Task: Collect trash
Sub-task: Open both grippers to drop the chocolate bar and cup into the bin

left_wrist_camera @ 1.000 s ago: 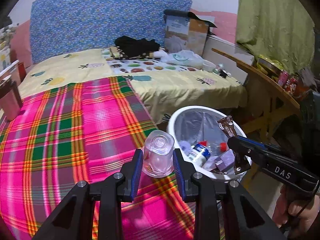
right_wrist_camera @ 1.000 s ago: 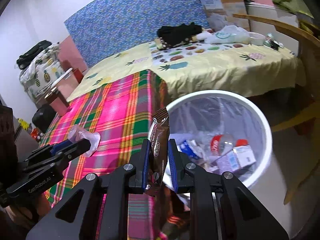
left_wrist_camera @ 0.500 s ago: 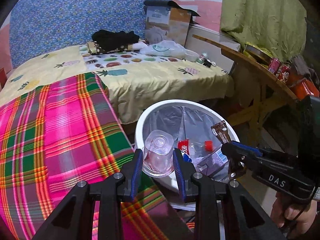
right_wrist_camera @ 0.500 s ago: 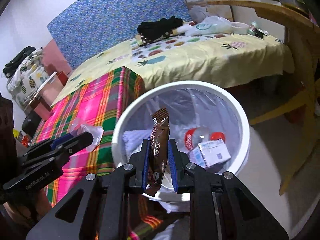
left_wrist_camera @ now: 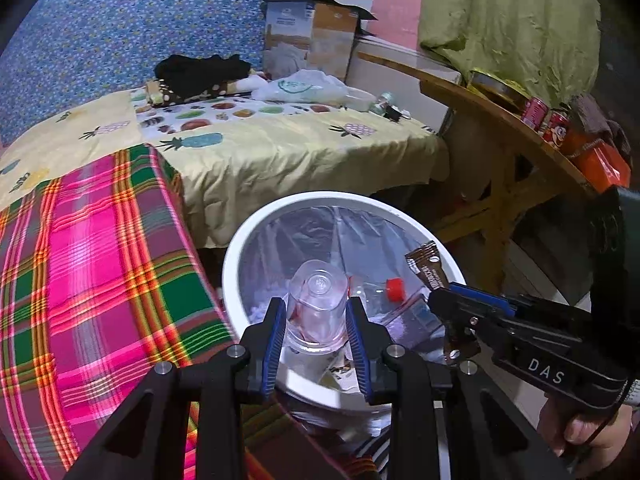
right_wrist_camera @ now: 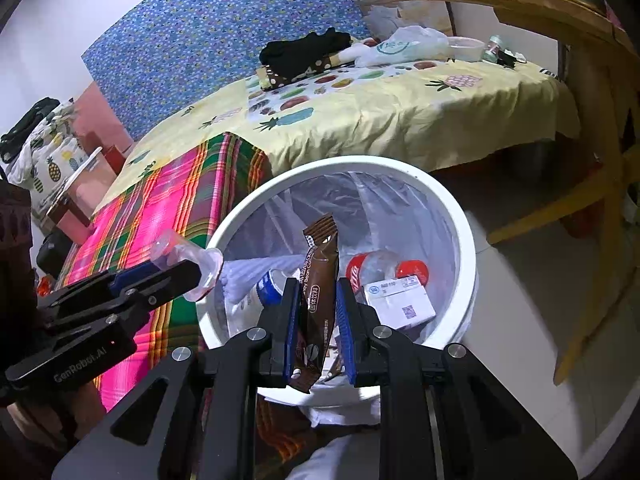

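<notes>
Plaid cloth in pink and green covered the bed edge on our left, and just beside it stood the white bin, lined with clear plastic and already holding a red-capped bottle, a small carton and other scraps. We held both pieces of trash over its mouth. Our left gripper was clamped on a clear plastic cup, base pointing away from us, above the near-left part of the opening; from the right wrist view that cup sat right at the rim beside the cloth. Our right gripper pinched a brown snack wrapper upright, well inside the rim. We judged the cup the likelier to go wrong: released so close to the edge, it could strike the rim and roll onto the bed or floor. The light wrapper might cling to a pad instead of dropping.
</notes>
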Demonstrator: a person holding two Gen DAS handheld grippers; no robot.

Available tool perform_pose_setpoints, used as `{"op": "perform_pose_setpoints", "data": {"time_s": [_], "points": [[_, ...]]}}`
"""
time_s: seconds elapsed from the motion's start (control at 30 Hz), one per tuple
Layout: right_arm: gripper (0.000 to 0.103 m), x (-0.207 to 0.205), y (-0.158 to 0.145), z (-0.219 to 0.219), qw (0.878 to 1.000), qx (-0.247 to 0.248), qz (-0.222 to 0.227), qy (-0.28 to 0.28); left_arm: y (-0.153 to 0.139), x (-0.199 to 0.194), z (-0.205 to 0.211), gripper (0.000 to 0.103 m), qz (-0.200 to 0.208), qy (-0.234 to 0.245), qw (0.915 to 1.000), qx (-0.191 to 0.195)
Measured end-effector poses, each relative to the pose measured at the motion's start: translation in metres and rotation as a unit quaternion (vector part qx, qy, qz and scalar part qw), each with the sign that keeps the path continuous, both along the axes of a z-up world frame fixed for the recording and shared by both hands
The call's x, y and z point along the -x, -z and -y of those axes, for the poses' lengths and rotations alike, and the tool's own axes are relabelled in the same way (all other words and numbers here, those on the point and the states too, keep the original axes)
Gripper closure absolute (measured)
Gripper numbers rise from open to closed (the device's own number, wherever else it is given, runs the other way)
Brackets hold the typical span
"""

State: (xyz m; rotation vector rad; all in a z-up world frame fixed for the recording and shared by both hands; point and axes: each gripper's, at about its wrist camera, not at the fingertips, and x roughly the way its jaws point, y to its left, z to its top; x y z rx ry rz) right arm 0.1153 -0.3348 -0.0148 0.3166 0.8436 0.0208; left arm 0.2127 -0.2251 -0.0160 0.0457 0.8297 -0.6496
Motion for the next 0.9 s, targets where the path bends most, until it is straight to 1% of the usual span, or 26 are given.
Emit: {"op": "perform_pose_setpoints", "data": {"time_s": [0.3, 0.33, 0.37, 0.4, 0.43, 0.5, 0.73, 0.9], "points": [[0.083, -0.005, 0.003, 0.002, 1.000, -0.002, -0.006, 0.000, 0.005, -0.011, 0.009, 0.071, -0.008, 0.007, 0.9999, 0.003], [0.081, -0.005, 0.003, 0.003, 1.000, -0.003, -0.005, -0.001, 0.006, -0.013, 0.008, 0.070, -0.010, 0.007, 0.9999, 0.005], [0.079, -0.005, 0.003, 0.003, 1.000, -0.003, -0.004, -0.002, 0.006, -0.014, 0.008, 0.067, -0.011, 0.006, 0.9999, 0.008], [0.074, -0.005, 0.003, 0.003, 1.000, -0.003, -0.002, -0.002, 0.006, -0.015, 0.008, 0.064, -0.011, 0.005, 0.9999, 0.010], [0.068, -0.004, 0.002, 0.003, 1.000, -0.004, 0.000, -0.002, 0.006, -0.016, 0.008, 0.058, -0.011, 0.003, 0.9999, 0.012], [0.066, -0.004, 0.002, 0.004, 1.000, -0.006, 0.003, -0.004, 0.006, -0.016, 0.007, 0.057, -0.012, 0.002, 0.9998, 0.016], [0.066, -0.003, -0.002, 0.005, 1.000, -0.009, 0.010, -0.004, 0.003, -0.015, 0.000, 0.057, -0.011, -0.009, 0.9997, 0.022], [0.066, 0.003, -0.005, -0.001, 1.000, -0.004, 0.014, -0.010, -0.003, -0.005, -0.008, 0.057, -0.003, -0.017, 0.9997, 0.019]]}}
